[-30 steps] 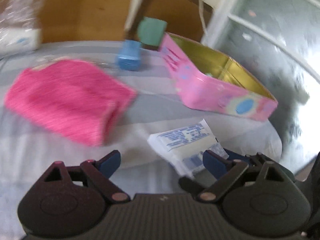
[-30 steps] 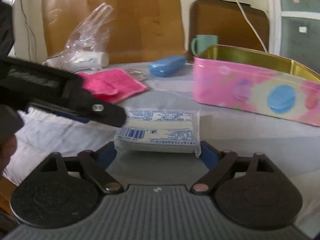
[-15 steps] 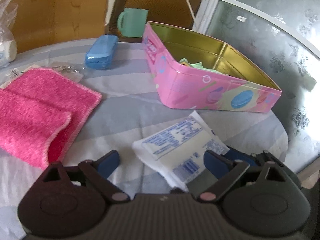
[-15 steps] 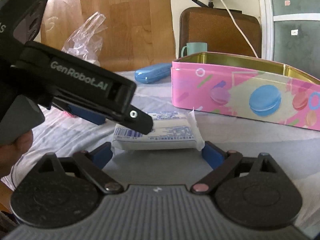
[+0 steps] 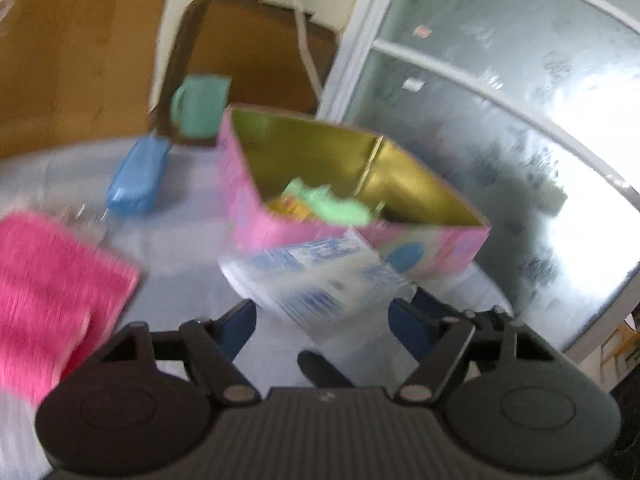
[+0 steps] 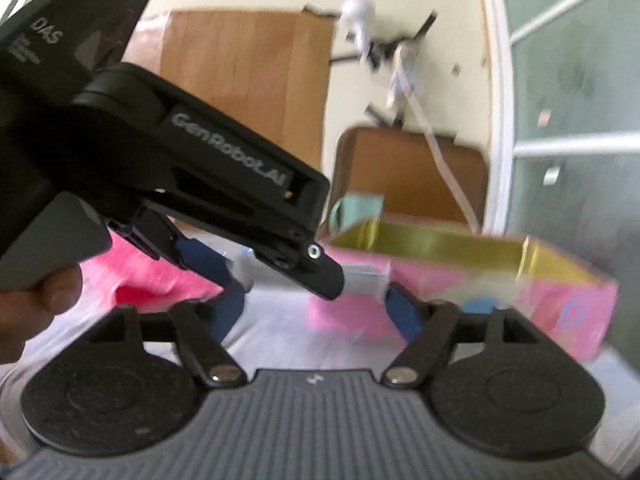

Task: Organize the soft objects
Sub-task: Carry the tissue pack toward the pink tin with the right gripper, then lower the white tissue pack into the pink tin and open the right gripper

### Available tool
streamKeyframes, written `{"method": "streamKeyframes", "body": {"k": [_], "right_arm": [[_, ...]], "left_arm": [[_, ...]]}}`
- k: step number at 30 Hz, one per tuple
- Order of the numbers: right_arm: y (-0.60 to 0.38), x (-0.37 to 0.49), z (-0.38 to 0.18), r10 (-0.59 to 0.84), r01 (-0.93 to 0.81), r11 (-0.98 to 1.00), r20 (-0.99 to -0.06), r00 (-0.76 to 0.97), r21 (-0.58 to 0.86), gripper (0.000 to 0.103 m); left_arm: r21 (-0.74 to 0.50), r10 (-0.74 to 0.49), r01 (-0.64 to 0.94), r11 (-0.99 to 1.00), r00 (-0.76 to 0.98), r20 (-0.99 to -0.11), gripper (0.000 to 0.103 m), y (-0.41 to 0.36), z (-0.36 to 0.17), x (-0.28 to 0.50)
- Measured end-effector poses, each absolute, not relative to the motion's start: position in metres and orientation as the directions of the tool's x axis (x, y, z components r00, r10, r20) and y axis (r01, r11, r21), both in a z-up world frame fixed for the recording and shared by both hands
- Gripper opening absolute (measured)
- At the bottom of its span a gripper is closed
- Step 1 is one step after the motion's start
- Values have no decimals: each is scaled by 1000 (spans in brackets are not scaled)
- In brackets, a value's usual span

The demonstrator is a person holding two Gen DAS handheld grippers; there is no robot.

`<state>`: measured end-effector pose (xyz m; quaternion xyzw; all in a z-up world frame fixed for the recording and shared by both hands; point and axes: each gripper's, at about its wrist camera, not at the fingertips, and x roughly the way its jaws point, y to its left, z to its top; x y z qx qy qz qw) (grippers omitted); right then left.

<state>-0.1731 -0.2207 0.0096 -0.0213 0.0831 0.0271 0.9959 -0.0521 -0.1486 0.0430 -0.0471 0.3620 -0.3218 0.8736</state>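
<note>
Together, both claws, left (image 5: 322,314) and right (image 6: 316,304), had just been closing, pinching the tissue pack (image 5: 320,276) just before the pink tin (image 5: 256,216).

White tissue pack (image 5: 320,280) with blue print, soft and crinkled, tilted, center frame in my left wrist view, overlapping the near wall of the pink tin (image 5: 436,248). Tin is open, gold inside, green and yellow soft items (image 5: 324,208) in it. Pink towel (image 5: 52,296) lies flat at left.
</note>
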Motion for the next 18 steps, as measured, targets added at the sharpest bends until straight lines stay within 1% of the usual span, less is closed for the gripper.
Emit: {"method": "streamKeyframes", "body": {"k": [3, 4, 6, 7, 8, 9, 10, 11, 14, 16, 18], "right_arm": [[-231, -144, 19, 4, -9, 1000, -177, 984, -28, 54], [-236, -134, 20, -16, 13, 1000, -168, 986, -17, 54], [-245, -112, 24, -61, 63, 998, -193, 979, 3, 55], [-253, -106, 27, -62, 72, 997, -204, 977, 42, 55], [-262, -106, 30, -41, 60, 994, -194, 980, 94, 55], [-268, -107, 31, -32, 54, 991, -181, 983, 121, 55], [-271, -110, 31, -45, 66, 991, -176, 983, 117, 56], [-273, -112, 30, -64, 83, 992, -177, 982, 98, 56], [-279, -114, 19, -75, 94, 992, -204, 976, 82, 56], [-279, -117, 15, -40, 61, 994, -214, 976, 92, 56], [-277, -127, 15, 29, -5, 994, -221, 975, 105, 57]], "left_arm": [[-319, -633, 570, 757, 521, -573, 73, -162, 63, -37], [-312, -639, 581, 752, 524, -563, 73, -171, 70, -29], [-273, -650, 615, 739, 546, -529, 74, -189, 80, -18], [-248, -654, 633, 734, 557, -513, 74, -201, 85, -9], [-244, -647, 628, 739, 563, -514, 74, -207, 86, -2], [-271, -644, 607, 747, 558, -523, 74, -211, 87, 10], [-301, -649, 593, 747, 549, -528, 74, -211, 87, 17], [-325, -653, 580, 747, 547, -523, 76, -209, 87, 23], [-311, -623, 548, 776, 594, -509, 78, -196, 84, 29], [-328, -605, 512, 794, 605, -518, 78, -184, 80, 37], [-381, -609, 476, 792, 592, -528, 79, -171, 76, 43]]}}
